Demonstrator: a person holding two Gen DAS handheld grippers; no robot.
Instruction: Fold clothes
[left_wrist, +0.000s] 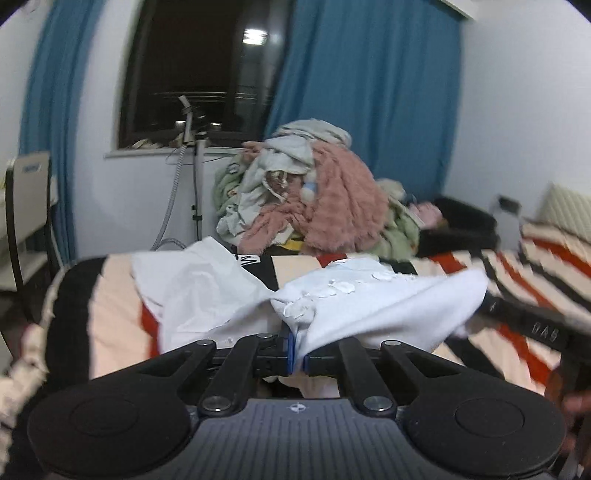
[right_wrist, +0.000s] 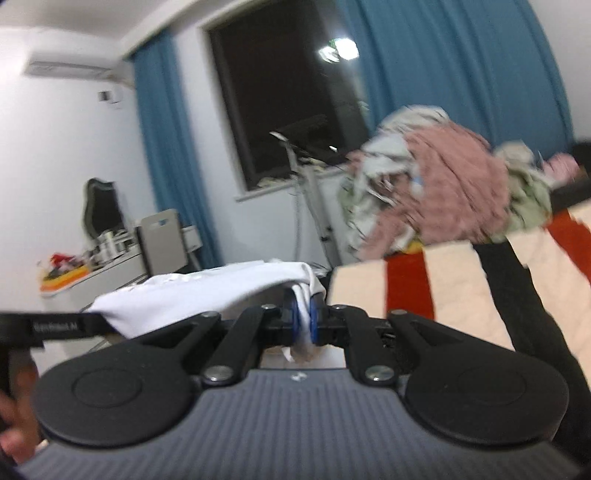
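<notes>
A white garment (left_wrist: 369, 306) with pale raised decorations is held up over the striped bed (left_wrist: 110, 295). My left gripper (left_wrist: 297, 356) is shut on one bunched edge of it, and part of the cloth drapes onto the bed at the left. My right gripper (right_wrist: 303, 321) is shut on another bunched edge of the same white garment (right_wrist: 207, 291), which stretches away to the left. The right gripper's black body (left_wrist: 535, 325) shows at the garment's right end in the left wrist view. The left gripper's body (right_wrist: 48, 326) shows at left in the right wrist view.
A tall pile of clothes (left_wrist: 314, 192), pink, green and grey, sits at the far end of the bed. Behind it are blue curtains (left_wrist: 369, 74), a dark window and a garment steamer stand (left_wrist: 195, 155). A chair and desk (right_wrist: 147, 243) stand at left.
</notes>
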